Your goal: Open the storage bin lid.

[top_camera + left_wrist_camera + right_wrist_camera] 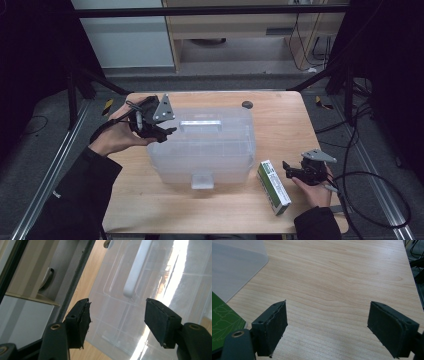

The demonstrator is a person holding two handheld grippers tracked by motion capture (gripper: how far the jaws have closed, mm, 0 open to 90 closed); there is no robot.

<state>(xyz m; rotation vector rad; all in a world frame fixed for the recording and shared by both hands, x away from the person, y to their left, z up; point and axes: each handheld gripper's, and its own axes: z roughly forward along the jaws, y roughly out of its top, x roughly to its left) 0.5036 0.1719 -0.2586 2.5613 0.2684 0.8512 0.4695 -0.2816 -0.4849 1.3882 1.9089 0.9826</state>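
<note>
Left gripper (159,131) hung jaws apart at the far left corner of the clear plastic box (202,147), just above its lid and near the white handle (200,123). Right gripper (291,170) sat low on the table (150,205) right of the box, jaws wide, nothing between them. Green carton (273,186) lay flat between box and right gripper, just beside its jaws.

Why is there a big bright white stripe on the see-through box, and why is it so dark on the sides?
In the left gripper view, light glares off the clear box's lid in a washed-out streak beside its white handle. In the high view, the wooden table is lit and the surroundings fall into shadow. In the right gripper view, the wood looks evenly lit and sharp.
</note>
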